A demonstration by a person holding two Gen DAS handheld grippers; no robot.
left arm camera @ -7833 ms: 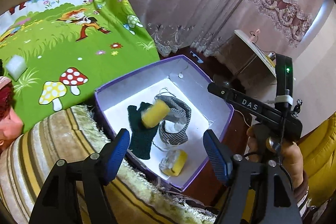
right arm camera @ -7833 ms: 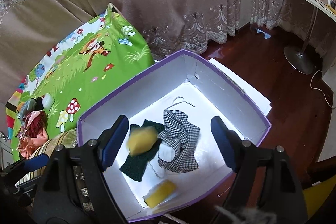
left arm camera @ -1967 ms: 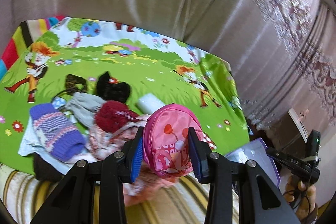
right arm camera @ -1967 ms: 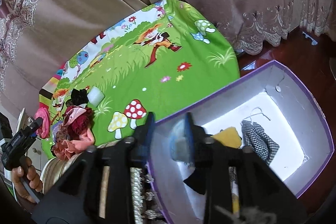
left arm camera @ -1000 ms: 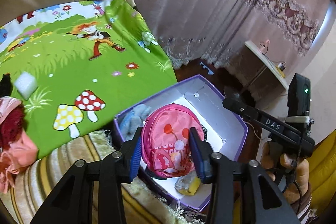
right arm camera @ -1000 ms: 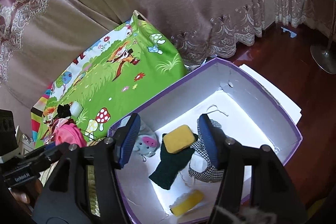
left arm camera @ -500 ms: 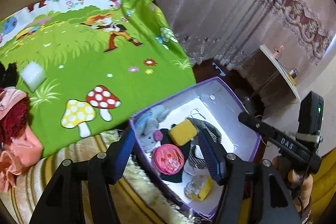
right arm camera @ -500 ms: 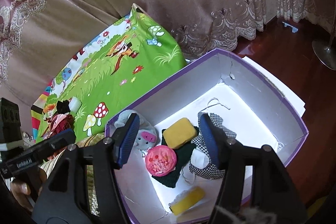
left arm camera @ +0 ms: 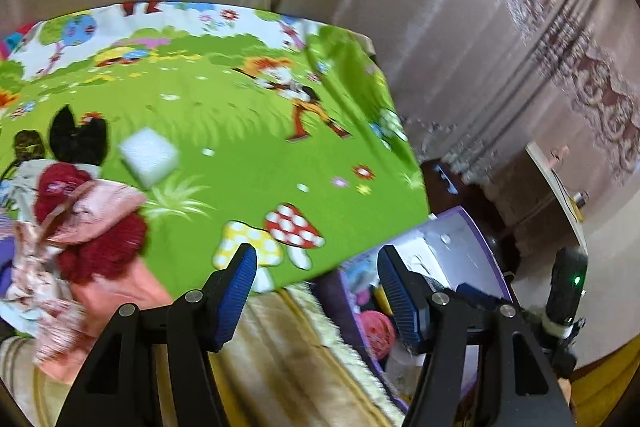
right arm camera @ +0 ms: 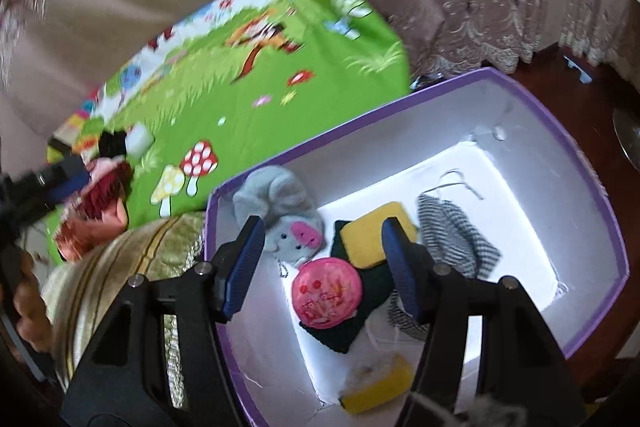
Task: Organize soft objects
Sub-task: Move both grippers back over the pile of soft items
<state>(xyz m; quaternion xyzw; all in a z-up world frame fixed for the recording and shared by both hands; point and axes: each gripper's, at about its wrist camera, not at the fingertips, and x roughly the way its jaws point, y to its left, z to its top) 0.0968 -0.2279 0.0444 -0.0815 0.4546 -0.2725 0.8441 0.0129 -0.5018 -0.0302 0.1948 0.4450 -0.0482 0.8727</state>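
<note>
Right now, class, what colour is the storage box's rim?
Purple, on the white-walled cardboard box; clearest in the right wrist view.

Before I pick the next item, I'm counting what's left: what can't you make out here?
- Cloth pile, left wrist view: motion-blurred and cut by the left edge, so items can't be counted.
- Purple box, left wrist view: contents hidden behind a gripper finger.
- Lower yellow sponge, right wrist view: blurred, fuzzy patch unidentifiable.

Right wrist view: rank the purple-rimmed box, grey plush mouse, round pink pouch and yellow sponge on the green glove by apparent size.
1. Purple-rimmed box, by far.
2. Grey plush mouse.
3. Round pink pouch.
4. Yellow sponge, partly hidden by a gripper finger, so unsure against the pouch.
</note>
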